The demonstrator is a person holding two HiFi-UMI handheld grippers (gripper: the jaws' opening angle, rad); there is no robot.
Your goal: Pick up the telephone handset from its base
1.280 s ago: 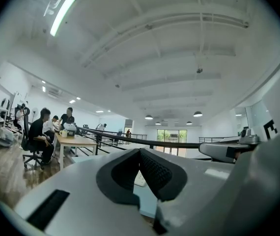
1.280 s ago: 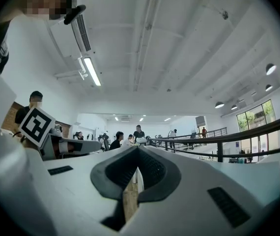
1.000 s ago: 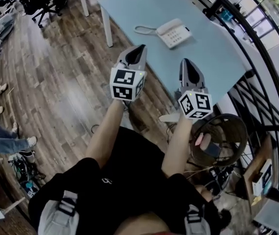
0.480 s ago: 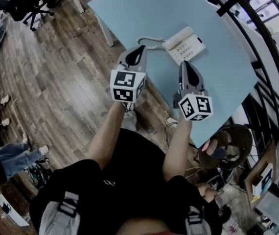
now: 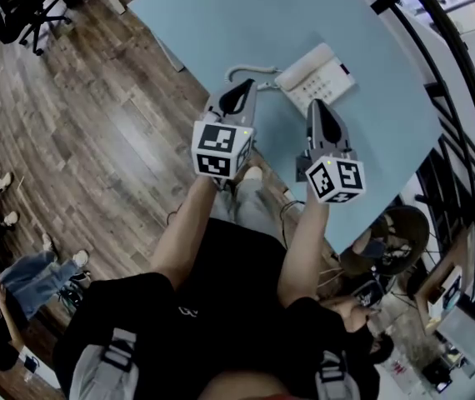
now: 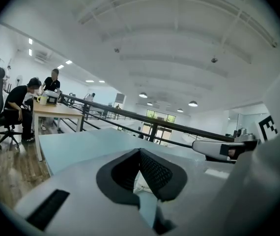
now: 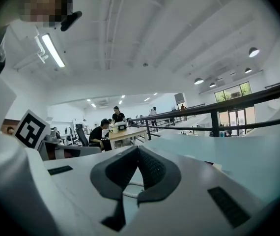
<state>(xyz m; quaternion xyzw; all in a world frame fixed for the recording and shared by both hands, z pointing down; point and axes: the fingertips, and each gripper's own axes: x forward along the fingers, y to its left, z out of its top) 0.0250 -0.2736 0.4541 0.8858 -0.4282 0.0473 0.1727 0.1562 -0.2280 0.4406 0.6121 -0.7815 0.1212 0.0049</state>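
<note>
A white telephone sits on the light blue table, with its handset lying on the base along the left side. Its curly cord loops off to the left. My left gripper is shut and empty, its tip over the cord just left of the phone. My right gripper is also shut and empty, its tip just short of the phone's near edge. In the left gripper view the left gripper has its pads meeting. The right gripper view shows the right gripper closed the same way.
A black railing curves along the table's far right side. A round bin stands on the floor below the table's near corner. Wooden floor spreads to the left, with an office chair and a bystander.
Both grippers have moved forward over the table's edge, and the telephone now lies right at their tips. Both have stayed shut.
</note>
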